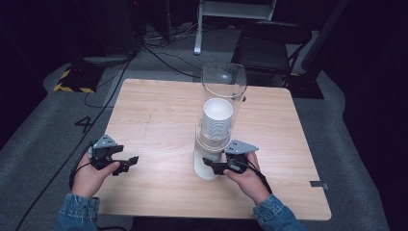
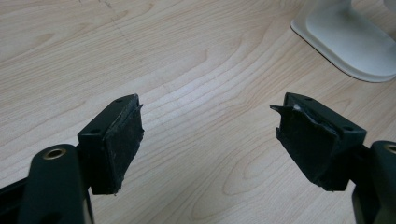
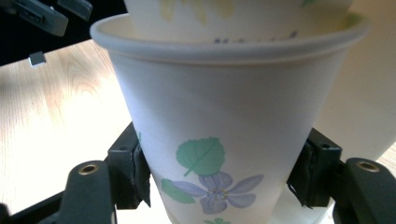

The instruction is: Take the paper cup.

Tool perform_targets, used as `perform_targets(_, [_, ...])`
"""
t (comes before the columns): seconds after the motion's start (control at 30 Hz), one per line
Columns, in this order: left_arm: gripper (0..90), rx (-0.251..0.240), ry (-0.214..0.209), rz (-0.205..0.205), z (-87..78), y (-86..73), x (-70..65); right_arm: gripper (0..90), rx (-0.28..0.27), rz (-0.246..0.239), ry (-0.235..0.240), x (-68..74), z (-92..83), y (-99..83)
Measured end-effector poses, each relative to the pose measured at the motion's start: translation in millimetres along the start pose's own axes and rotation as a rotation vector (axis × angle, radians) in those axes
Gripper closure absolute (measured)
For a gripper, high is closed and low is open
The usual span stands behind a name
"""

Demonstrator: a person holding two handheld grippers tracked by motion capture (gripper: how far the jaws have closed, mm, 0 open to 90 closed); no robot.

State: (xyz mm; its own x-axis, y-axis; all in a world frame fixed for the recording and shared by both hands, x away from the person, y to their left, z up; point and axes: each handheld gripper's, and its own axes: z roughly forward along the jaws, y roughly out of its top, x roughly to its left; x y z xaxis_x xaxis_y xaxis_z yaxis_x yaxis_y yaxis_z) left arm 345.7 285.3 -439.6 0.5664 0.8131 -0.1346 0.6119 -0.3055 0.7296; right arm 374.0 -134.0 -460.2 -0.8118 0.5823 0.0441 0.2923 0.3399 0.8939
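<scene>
My right gripper point(image 3: 219, 186) clamps the lowest paper cup point(image 3: 219, 140) beneath the dispenser point(image 1: 223, 79). I pull straight down, avoiding crushing it. My left gripper point(image 2: 210, 140) stands wide, holding nothing.

Bright lit table point(image 1: 159, 106), dark surroundings, soft close-up blur.

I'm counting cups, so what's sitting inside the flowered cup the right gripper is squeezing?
Another paper cup is nested in the flowered cup; its lower part is hidden inside, so its depth can't be seen.
</scene>
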Motion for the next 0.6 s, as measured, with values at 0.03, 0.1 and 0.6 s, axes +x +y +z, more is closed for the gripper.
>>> perform_targets(0.03, [22.1, 0.0, 0.0, -0.005, -0.1, -0.1, -0.2, 33.8, 0.006, -0.001, 0.002, 0.3, 0.1, -1.2])
perform_targets(0.1, [22.1, 0.001, 0.0, -0.006, -0.2, -0.2, -0.1, 33.8, 0.024, -0.008, -0.001, 0.2, -0.2, -3.1])
perform_targets(0.6, [22.0, -0.003, -0.004, 0.002, 0.3, 1.0, 0.5, 33.8, 0.113, -0.042, -0.025, 2.1, -7.8, -13.1])
